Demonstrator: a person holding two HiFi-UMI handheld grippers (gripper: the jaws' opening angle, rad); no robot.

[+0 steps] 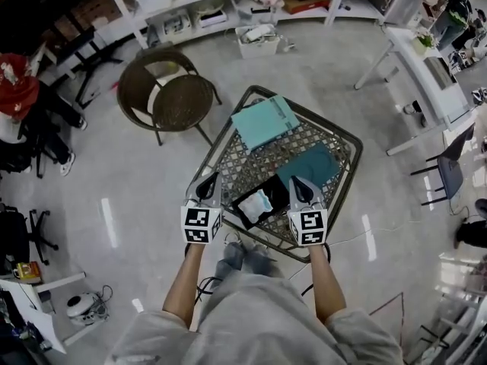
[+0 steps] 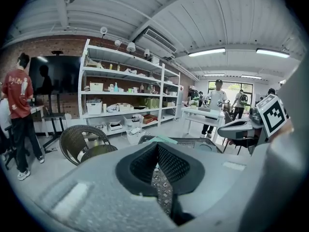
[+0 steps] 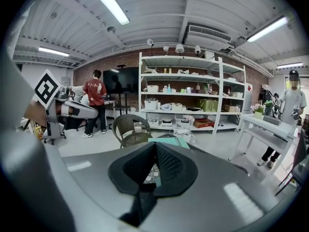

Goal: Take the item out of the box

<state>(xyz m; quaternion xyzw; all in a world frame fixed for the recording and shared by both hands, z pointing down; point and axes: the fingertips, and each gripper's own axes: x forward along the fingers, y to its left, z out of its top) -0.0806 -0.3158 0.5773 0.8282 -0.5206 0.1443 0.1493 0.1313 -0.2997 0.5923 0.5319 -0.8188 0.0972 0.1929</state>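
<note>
Currently, item [image 1: 256, 204]: pale packet in black box [image 1: 280, 189], likely light and soft; pinch an edge; your left claw [image 1: 211, 179] and right claw [image 1: 298, 181] are closed, empty.

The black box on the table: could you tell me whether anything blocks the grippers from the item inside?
Nothing visible does: the black box lies open, its pale item uncovered, between left gripper and right gripper.

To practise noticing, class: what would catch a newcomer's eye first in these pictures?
The left gripper and right gripper hover side by side, fingers closed, over the near edge of a metal lattice table. Between them lies an open black box with a white item inside. A teal flat piece lies at the table's far side.
</note>
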